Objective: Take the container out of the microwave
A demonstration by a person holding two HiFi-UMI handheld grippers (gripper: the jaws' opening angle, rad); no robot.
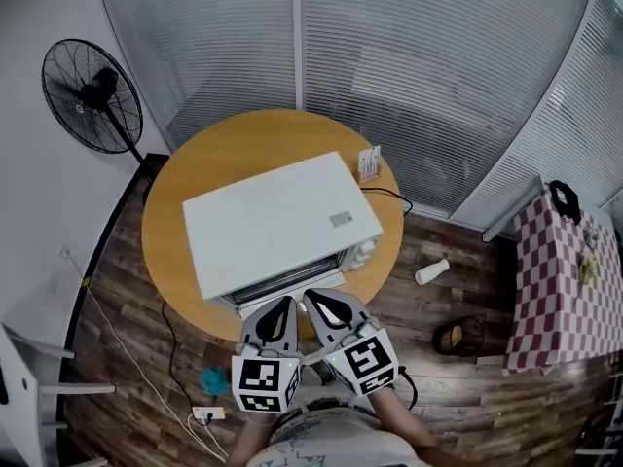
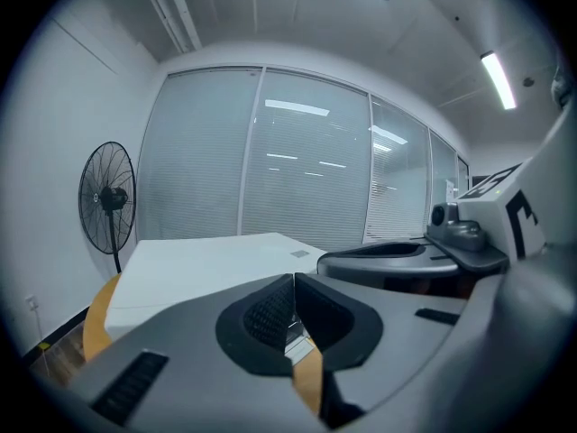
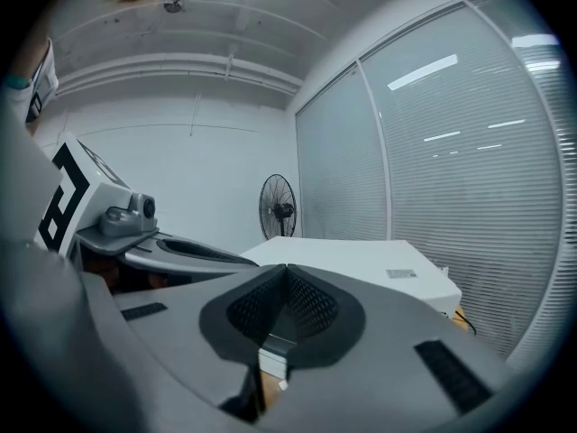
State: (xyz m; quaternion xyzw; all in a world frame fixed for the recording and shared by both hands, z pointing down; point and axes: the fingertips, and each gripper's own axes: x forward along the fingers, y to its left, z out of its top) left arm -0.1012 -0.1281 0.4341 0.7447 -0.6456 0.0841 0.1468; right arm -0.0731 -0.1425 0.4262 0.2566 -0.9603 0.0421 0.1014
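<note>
**Head view:** A white, box-shaped microwave (image 1: 273,224) sits mid-frame on a round wooden worktop (image 1: 195,173), its front facing the bottom edge. The container itself cannot be seen. Just below that front, the left hand-held gripper (image 1: 282,305) and the right hand-held gripper (image 1: 321,301) sit side by side. At right, on the floor, a white cup (image 1: 431,272) lies on its side. Below it is a dark basket (image 1: 458,337) with something yellow inside.

**Left gripper view:** The jaws are pressed together with nothing between them. The microwave's plain white top fills the centre-left, and a fan (image 2: 108,197) stands at the left.

**Right gripper view:** These jaws are also together and empty. The microwave lies centre-right beyond them.
</note>
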